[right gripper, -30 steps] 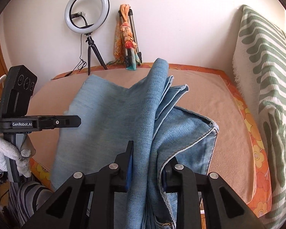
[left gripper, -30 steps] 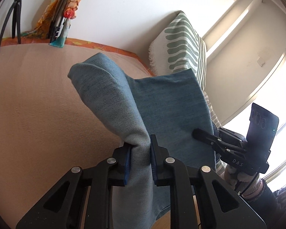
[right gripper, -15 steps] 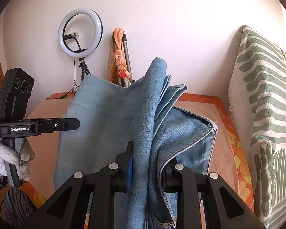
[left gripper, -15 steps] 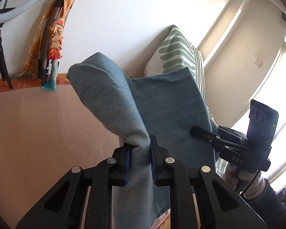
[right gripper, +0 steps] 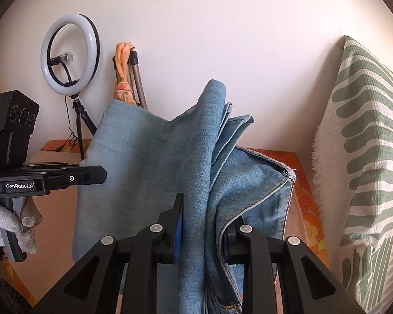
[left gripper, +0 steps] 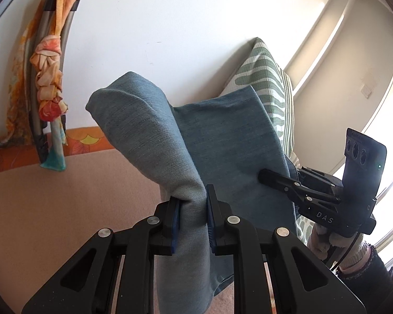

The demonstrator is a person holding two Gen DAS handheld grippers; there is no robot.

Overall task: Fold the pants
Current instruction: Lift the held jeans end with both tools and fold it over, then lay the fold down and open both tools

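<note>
we held the blue denim pants (left gripper: 222, 141) up off the bed (left gripper: 65, 196) with both grippers, one at each side of the cloth. our left gripper (left gripper: 192, 209) had its fingers drawn in narrow on a bunched fold of denim, the blue pads (left gripper: 176, 219) pressed against the fabric on both sides. our right gripper (right gripper: 204, 225) was likewise clamped on a thick gathered stack of layers, with a stitched hem edge running down beside its right finger. the pants hung between the two grippers as a broad flat panel, raised in front of the white wall. a green and white patterned pillow (right gripper: 366, 157) stood upright at the right, near the pants. a ring light (right gripper: 70, 52) on a tripod stood at the wall, and beside it a folded stand with an orange scarf (left gripper: 49, 83) tied round it. our gloved left hand (right gripper: 2, 225) showed in the right wrist view
</note>
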